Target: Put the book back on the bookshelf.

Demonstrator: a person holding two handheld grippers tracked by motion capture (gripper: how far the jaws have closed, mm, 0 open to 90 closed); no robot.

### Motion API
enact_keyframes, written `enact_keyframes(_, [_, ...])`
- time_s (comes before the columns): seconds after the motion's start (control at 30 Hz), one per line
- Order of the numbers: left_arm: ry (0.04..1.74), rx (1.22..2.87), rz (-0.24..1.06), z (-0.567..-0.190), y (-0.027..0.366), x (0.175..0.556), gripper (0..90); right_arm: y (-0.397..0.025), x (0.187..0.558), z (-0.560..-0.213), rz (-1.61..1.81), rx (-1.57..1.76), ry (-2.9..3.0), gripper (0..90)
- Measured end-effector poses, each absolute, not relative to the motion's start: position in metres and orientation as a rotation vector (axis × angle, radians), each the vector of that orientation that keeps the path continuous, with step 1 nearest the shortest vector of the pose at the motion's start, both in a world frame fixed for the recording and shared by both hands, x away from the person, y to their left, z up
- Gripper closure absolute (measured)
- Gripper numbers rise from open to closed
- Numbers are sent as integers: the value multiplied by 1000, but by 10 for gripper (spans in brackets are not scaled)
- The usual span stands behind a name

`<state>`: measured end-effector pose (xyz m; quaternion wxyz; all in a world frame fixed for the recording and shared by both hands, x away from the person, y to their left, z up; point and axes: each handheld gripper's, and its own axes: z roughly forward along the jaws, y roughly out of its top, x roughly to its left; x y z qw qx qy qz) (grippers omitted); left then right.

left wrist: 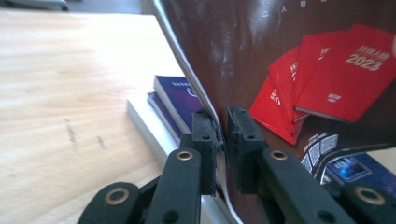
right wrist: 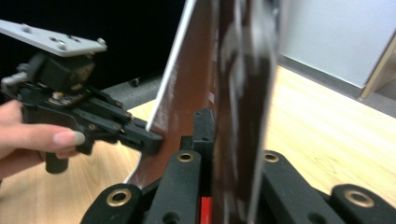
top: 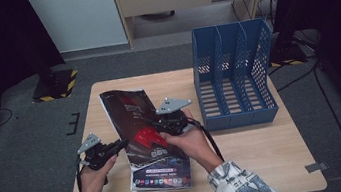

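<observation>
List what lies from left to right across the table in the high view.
left gripper → dark magazine → right gripper → blue file rack

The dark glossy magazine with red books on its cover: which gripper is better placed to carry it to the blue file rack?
Right. The right gripper grips the dark glossy magazine on the side nearer the blue plastic file rack; the left gripper holds the far edge.

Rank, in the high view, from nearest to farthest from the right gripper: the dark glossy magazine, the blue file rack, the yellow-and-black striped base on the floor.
From the right gripper:
1. Dark glossy magazine, clamped in its jaws.
2. Blue plastic three-slot file rack, on the table's right side.
3. Yellow-and-black striped base, on the floor beyond the table's far left corner.
</observation>
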<state>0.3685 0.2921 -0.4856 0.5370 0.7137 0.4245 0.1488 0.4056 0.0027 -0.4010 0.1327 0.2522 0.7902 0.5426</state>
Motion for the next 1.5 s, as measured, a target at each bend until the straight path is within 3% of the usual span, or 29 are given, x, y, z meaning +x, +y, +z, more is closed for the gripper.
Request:
enact_keyframes(0.33, [996, 1675, 487, -472, 298, 362, 863, -1, 404, -398, 1594, 724, 2279, 852])
enact_keyframes(1.13, [977, 1654, 555, -467, 301, 355, 870, 0, 400, -398, 1637, 691, 2271, 828])
enact_keyframes(1.5, [974, 1652, 551, -467, 301, 355, 871, -2, 398, -392, 1679, 677, 2276, 743])
